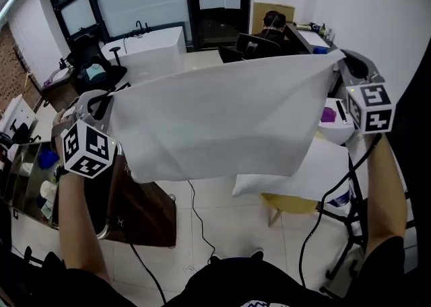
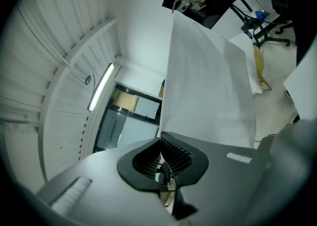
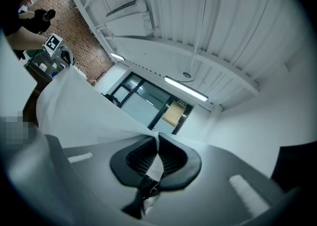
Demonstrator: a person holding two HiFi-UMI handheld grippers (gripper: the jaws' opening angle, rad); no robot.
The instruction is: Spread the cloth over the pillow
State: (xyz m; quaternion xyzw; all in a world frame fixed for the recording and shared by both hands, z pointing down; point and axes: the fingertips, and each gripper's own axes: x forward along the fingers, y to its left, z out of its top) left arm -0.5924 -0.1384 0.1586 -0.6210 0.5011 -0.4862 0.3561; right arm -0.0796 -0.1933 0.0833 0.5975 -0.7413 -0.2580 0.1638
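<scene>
Your left gripper (image 1: 101,102) and right gripper (image 1: 341,60) are each clamped on a top corner of the cloth (image 1: 222,120). It hangs stretched between them, its long edge running roughly 9 to 3 o'clock. The pillow (image 1: 316,171) lies beneath, about 5 o'clock from the cloth's middle, nearer your right gripper. I count one cloth, one pillow and two grippers.

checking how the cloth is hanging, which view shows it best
Head view: the cloth hangs stretched between left gripper and right gripper. Each gripper view shows only its pinched corner and a foreshortened sheet.
</scene>
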